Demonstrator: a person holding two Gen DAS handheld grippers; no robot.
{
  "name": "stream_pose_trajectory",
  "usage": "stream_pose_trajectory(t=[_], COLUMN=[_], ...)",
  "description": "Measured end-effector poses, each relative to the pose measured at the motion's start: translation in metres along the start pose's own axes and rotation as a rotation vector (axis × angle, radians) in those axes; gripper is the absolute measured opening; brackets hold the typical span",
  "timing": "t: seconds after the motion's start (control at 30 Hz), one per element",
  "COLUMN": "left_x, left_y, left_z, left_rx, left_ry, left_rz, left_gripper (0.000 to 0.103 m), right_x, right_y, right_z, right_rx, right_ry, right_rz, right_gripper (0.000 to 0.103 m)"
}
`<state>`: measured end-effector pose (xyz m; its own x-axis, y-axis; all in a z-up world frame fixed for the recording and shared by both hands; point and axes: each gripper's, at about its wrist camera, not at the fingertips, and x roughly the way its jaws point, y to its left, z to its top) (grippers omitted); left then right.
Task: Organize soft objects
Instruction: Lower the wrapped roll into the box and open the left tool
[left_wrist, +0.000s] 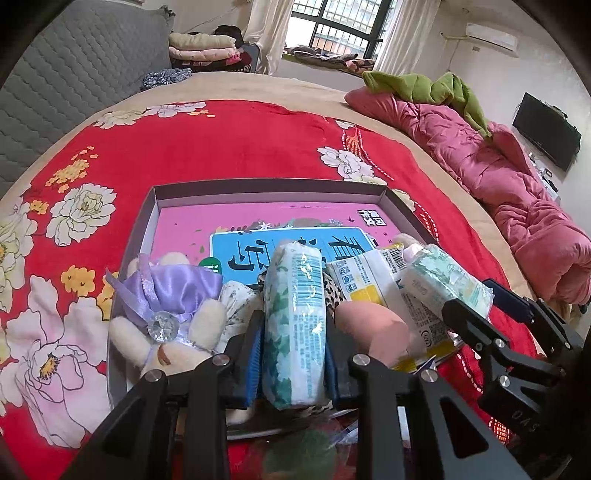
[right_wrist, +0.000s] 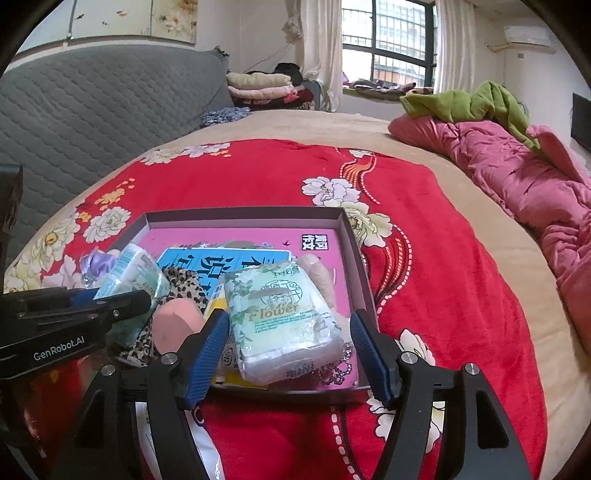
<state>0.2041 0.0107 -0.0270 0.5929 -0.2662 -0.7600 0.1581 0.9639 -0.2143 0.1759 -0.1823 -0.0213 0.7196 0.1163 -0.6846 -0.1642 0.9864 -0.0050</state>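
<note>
Bedspread (right_wrist: 258, 173); tissue pack (right_wrist: 284, 321) between parted jaws.

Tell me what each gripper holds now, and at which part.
The left gripper clamps a tissue pack by its long sides. The right gripper holds nothing; its open pads stand clear of the Flower tissue pack.

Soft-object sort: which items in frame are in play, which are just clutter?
In play:
tissue pack in left gripper
Flower tissue pack between open right gripper jaws
pink sponge
plush toy
box

Clutter:
pink quilt
green blanket
folded stack
</note>
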Motion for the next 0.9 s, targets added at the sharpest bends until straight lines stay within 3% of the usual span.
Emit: stream_pose_trajectory(t=[0.13,0.9], left_x=[0.003,-0.002], left_y=[0.001,0.004], left_z=[0.0,0.001], left_rx=[-0.003,-0.012], left_ry=[0.01,-0.002], left_rz=[0.008,0.011], left_gripper=[0.034,0.046], right_x=[-0.001,-0.011], right_y=[-0.001,-0.005], right_z=[0.0,0.005], right_rx=[0.001,0.011], right_ry=[-0.001,-0.021], right_rz=[-0.002,-0.017], right_gripper=[0.07,0.072])
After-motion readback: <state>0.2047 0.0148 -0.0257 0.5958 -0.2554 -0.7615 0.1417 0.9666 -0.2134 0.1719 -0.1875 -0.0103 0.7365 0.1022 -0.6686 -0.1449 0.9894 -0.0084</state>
